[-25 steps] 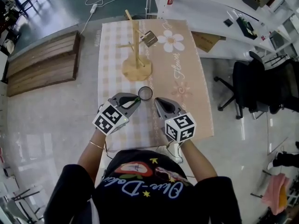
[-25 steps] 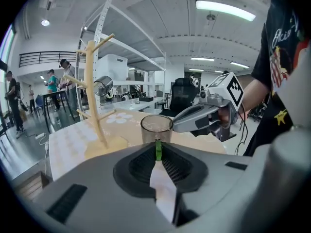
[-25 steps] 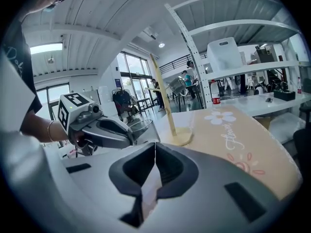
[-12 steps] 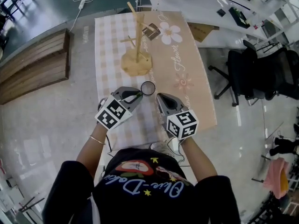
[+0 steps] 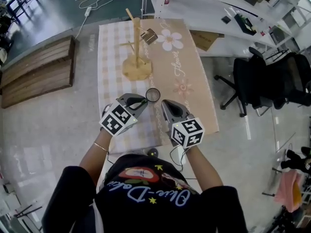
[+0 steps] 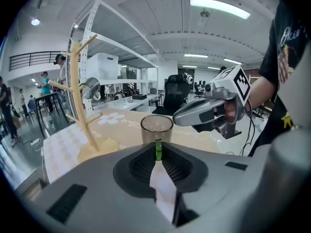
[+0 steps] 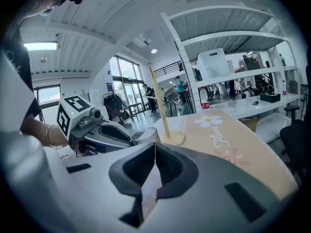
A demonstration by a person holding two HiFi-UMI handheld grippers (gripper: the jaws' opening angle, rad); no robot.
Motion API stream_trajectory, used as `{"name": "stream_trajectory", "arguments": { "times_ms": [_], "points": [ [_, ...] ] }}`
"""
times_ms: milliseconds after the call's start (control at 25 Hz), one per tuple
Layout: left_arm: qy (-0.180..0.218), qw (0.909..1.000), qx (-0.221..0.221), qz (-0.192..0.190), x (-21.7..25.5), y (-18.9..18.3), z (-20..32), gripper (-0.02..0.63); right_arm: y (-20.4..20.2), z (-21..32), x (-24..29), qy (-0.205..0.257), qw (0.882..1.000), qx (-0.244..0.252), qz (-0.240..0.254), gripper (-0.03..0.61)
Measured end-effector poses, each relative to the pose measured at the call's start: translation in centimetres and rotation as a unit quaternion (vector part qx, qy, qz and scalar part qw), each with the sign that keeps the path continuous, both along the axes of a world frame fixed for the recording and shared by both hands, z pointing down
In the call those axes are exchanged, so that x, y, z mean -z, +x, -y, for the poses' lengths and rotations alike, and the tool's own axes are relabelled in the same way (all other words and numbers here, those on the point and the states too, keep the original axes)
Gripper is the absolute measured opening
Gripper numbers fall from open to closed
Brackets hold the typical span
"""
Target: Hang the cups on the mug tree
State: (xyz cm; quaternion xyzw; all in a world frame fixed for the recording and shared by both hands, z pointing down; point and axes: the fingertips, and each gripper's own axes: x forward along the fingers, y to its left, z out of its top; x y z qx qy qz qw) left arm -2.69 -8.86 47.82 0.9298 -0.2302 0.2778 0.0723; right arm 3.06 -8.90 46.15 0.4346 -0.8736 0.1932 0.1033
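I have a long table point(image 5: 190, 108) under me, covered by a cloth that is checked on its 9 o'clock half and plain beige with flower prints on its 3 o'clock half. The wooden mug tree point(image 5: 136, 52) stands on a round base toward the far end, at about 12 o'clock from both of my tools and well apart from them. A metal cup point(image 5: 149, 35) hangs from a peg on the tree's 2 o'clock side, tilted.

Both tools sit near the table's near edge, side by side. The left gripper point(image 5: 142, 103) points toward 1 o'clock. Its own view shows the jaws pressed together with a thin green piece point(image 6: 158, 149) pinched at their tips. That piece sits on the near side of the glass cup point(image 5: 153, 95), so this claw is clenched on the cup by that green part, which looks like its handle. The cup is upright, mouth up, right at the jaw tips. I cannot tell whether its bottom touches the cloth, as the gripper body hides it.

The right gripper point(image 5: 164, 106) points toward 11 o'clock, its tip just beside the glass cup at the cup's 5 o'clock. Its jaws are closed flat against each other with nothing between them.
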Motion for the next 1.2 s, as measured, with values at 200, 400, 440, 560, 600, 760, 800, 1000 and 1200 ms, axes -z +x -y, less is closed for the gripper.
{"name": "stream_trajectory", "arguments": {
  "times_ms": [200, 400, 440, 560, 600, 760, 800, 1000, 1200],
  "points": [
    [0.007, 1.0000, 0.002, 0.006, 0.6, 0.9, -1.6, 0.048, 1.2, -1.5, 0.4, 0.006, 1.000, 0.007, 0.006, 0.009],
    [0.009, 0.9998, 0.018, 0.005, 1.4, 1.2, -3.7, 0.048, 1.3, -3.2, 0.7, 0.012, 1.000, 0.025, 0.013, 0.009],
    [0.010, 0.9997, 0.022, 0.006, 1.5, 1.1, -4.1, 0.048, 1.2, -3.5, 0.7, 0.013, 0.999, 0.030, 0.014, 0.009],
    [0.013, 0.9993, 0.030, 0.015, 1.6, 0.7, -5.2, 0.048, 0.6, -4.2, 0.7, 0.016, 0.999, 0.042, 0.021, 0.009],
    [0.013, 0.9992, 0.033, 0.018, 1.7, 0.6, -5.5, 0.048, 0.5, -4.4, 0.8, 0.018, 0.999, 0.045, 0.023, 0.009],
    [0.015, 0.9986, 0.044, 0.025, 2.1, 0.0, -6.5, 0.048, -0.2, -4.8, 0.9, 0.020, 0.998, 0.056, 0.035, 0.009],
    [0.016, 0.9985, 0.046, 0.027, 2.2, -0.2, -6.7, 0.048, -0.5, -5.0, 0.9, 0.020, 0.997, 0.060, 0.039, 0.009],
    [0.020, 0.9981, 0.050, 0.029, 2.7, -0.6, -7.3, 0.048, -1.3, -5.5, 1.1, 0.024, 0.996, 0.067, 0.049, 0.009],
    [0.020, 0.9980, 0.049, 0.035, 3.0, -0.4, -7.7, 0.048, -1.3, -6.2, 0.9, 0.019, 0.996, 0.067, 0.058, 0.009]
  ]
}}
